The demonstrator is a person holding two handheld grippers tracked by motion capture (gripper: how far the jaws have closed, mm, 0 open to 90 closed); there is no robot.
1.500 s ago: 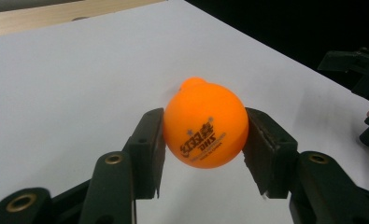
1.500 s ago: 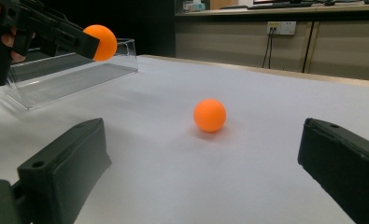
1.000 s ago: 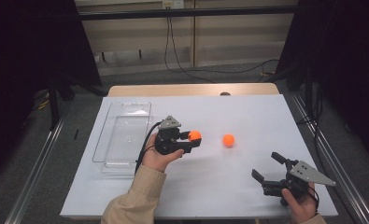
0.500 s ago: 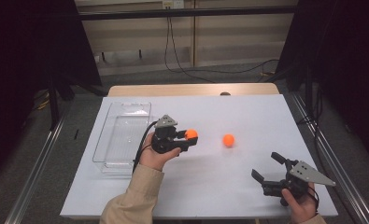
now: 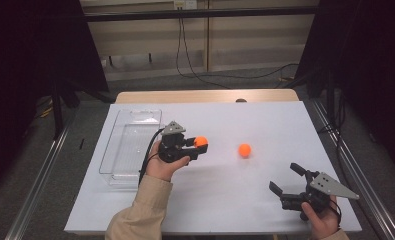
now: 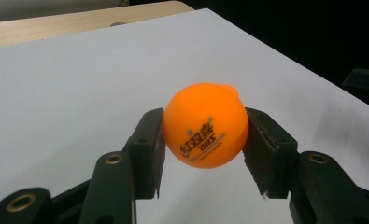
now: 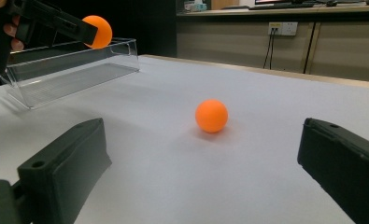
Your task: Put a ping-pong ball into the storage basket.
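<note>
Above the counter (image 5: 225, 195), left of centre, the left gripper (image 5: 199, 146) pinches one orange ball (image 5: 200, 141) in its jaws, shifted slightly left since before. A second ball (image 5: 244, 150) lies right. One clear tray (image 5: 130, 145) sits left. The right gripper (image 5: 288, 182), near right, gapes empty, unmoved.

The white table (image 5: 225, 200) is bright and evenly lit from above. The room around it is dark. Shadows are soft and small. The near jaws look a little blurry in the right gripper view.

Loose ball (image 5: 244, 150) right of tray (image 5: 130, 145)
</note>
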